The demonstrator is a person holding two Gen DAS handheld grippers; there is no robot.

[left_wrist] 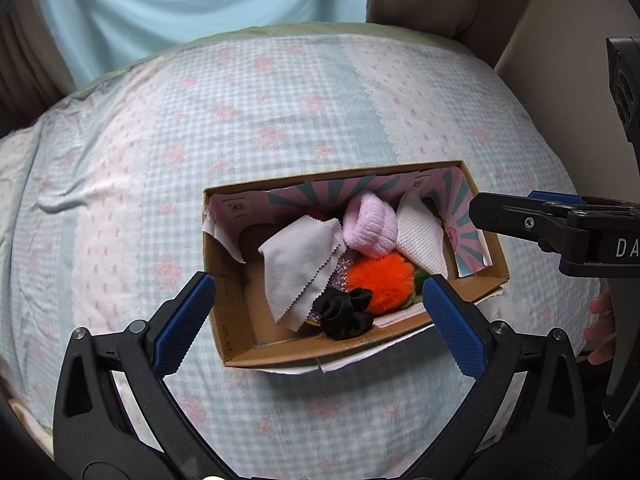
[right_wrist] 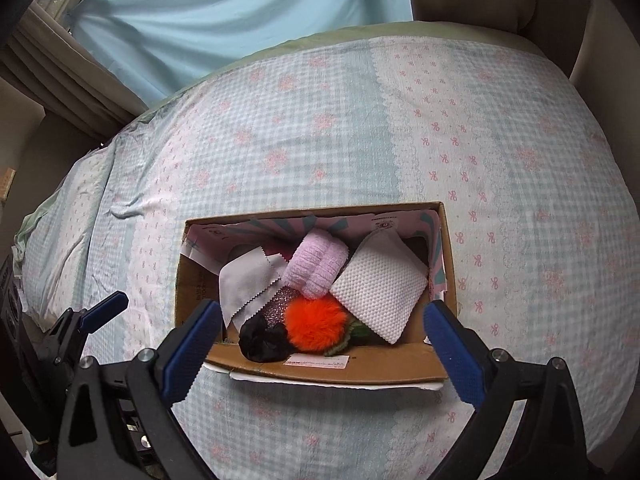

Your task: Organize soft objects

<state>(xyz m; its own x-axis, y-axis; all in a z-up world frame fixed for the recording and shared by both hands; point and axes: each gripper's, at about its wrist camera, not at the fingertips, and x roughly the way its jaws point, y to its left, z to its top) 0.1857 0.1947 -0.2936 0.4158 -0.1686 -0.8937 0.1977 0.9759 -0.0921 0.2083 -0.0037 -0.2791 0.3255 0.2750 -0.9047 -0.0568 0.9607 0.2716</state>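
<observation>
Sitting on a bed covered with a pale blue gingham and pink floral quilt [right_wrist: 320, 128], an open brown cardboard box [right_wrist: 320, 370] with a pink-and-teal printed lining holds all the soft items in view. Inside it lie a grey cloth with pinked edges [left_wrist: 298, 264], a rolled pink fuzzy sock [left_wrist: 370, 226], a white textured cloth [right_wrist: 378, 294], a fluffy orange pom-pom [right_wrist: 316, 322] and a black fabric scrunchie [left_wrist: 344, 314] — the scrunchie by the near wall, touching the pom-pom, with a glittery pink piece [right_wrist: 280, 300] partly hidden beneath them. The left gripper [left_wrist: 316, 320] hovers above the box's near end, its blue-padded fingers [left_wrist: 184, 320] spread wide and empty. The right gripper [right_wrist: 320, 344] hangs over the near wall, fingers [right_wrist: 452, 348] likewise wide apart, gripping nothing; in the left wrist view it reaches in from the right, its tip at the box's far right corner.
</observation>
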